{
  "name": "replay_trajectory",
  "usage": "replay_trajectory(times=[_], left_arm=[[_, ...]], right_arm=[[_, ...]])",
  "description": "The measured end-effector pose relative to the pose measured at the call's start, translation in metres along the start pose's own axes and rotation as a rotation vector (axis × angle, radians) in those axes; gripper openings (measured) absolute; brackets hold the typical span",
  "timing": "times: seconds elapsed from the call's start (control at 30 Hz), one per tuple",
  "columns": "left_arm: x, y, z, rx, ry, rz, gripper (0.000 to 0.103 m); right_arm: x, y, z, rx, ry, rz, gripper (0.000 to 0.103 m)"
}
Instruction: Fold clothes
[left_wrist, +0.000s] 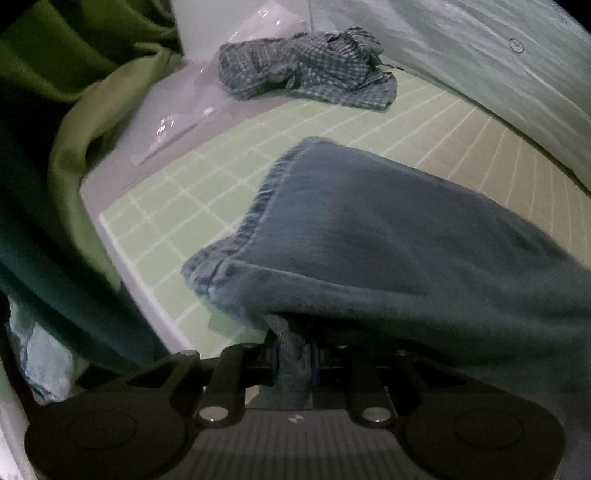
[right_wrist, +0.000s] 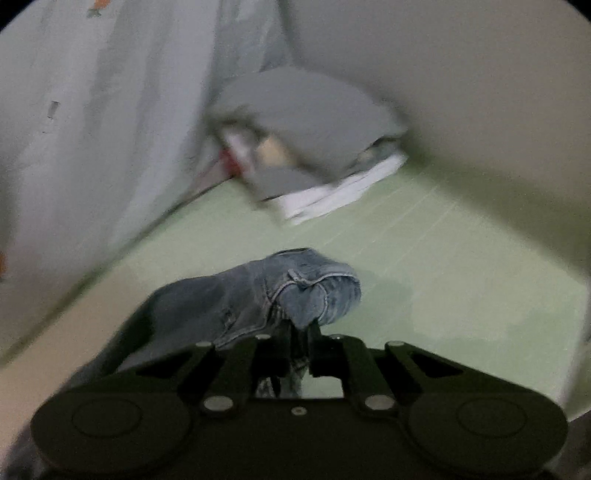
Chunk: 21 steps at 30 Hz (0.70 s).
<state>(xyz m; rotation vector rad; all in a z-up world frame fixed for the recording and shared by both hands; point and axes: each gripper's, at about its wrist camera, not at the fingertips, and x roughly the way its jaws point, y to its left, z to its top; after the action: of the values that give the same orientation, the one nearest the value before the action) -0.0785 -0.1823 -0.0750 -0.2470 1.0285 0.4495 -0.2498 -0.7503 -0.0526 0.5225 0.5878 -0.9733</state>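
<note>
The right wrist view is blurred, smearing the grey heap (right_wrist: 306, 110); the jeans (left_wrist: 406, 258) run off-frame.

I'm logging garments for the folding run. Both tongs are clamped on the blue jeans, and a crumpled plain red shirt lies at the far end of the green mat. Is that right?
Not quite: the left wrist view shows the crumpled shirt is blue-and-white checked, not plain red. The left tongs and right tongs are clamped on the blue jeans above the green mat.
</note>
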Motion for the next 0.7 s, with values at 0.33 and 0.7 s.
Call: replay_trajectory(times=[0.33, 0.7], left_arm=[[-0.029, 0.025, 0.033, -0.081, -0.082, -0.078, 0.058], [0.028, 0.01, 0.087, 0.027, 0.016, -0.11, 0.074]], right_arm=[[-0.013, 0.005, -0.023, -0.06, 0.007, -0.133, 0.087], [-0.028, 0.111, -0.04, -0.061, -0.022, 0.023, 0.094]])
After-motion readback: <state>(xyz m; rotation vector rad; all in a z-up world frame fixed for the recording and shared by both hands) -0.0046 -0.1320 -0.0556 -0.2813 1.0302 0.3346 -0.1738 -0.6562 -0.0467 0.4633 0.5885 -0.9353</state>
